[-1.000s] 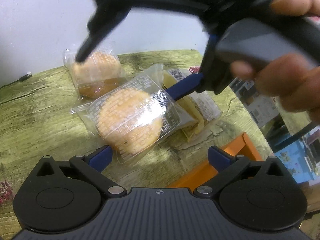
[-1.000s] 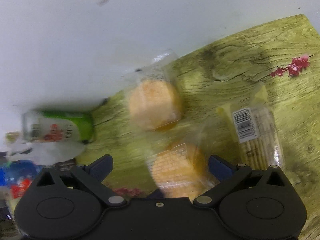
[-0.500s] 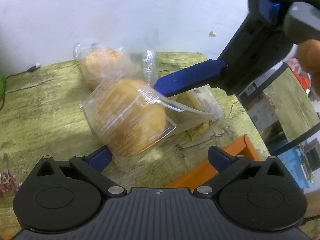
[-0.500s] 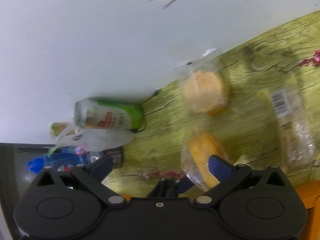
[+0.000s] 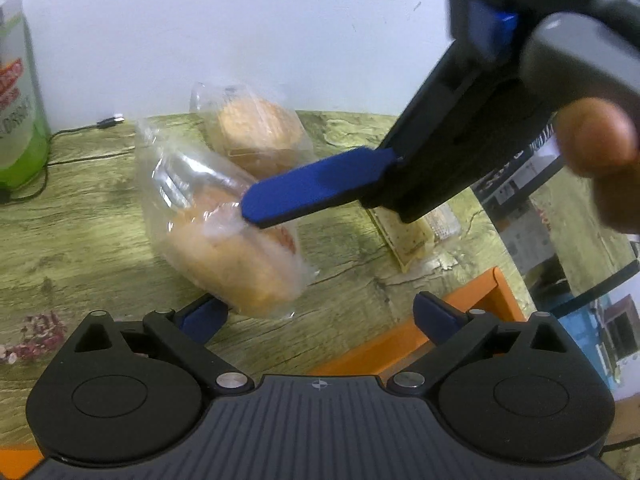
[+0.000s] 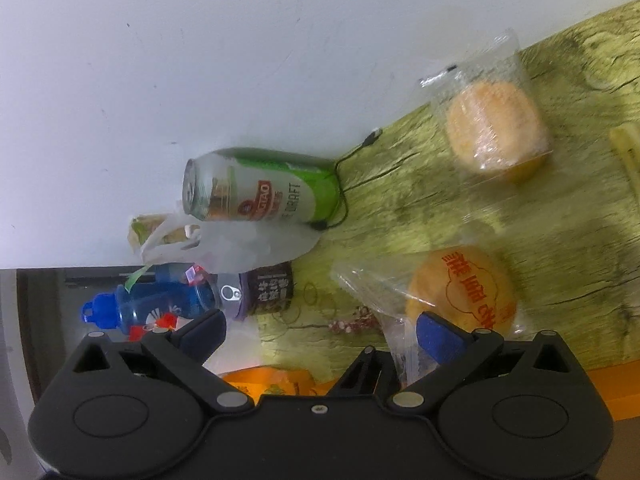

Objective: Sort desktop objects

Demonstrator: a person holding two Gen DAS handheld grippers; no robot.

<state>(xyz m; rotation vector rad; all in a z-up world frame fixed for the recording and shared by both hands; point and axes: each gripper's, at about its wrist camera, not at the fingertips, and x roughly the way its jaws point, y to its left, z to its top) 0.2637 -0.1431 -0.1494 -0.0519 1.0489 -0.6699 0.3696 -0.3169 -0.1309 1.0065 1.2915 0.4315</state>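
Jaws apart above olive wood-grain table (image 5: 80, 240), white wall (image 5: 200, 32)

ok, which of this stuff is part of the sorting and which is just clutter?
Likely in the job: near wrapped bun, far wrapped bun, cracker packet, orange tray.
Likely clutter: green can, charging cable, blue bottle, white bag, dark tin.

A: What does the left gripper (image 5: 320, 316) look like?
B: Black linkage arms with silver screws behind blue fingers (image 5: 436, 314), ribbed grey body with a small crosshair mark.
A: And the right gripper (image 6: 320, 330)?
B: Same black build, blue fingers, a grey handle behind them, gripped by a bare hand (image 5: 600, 156).
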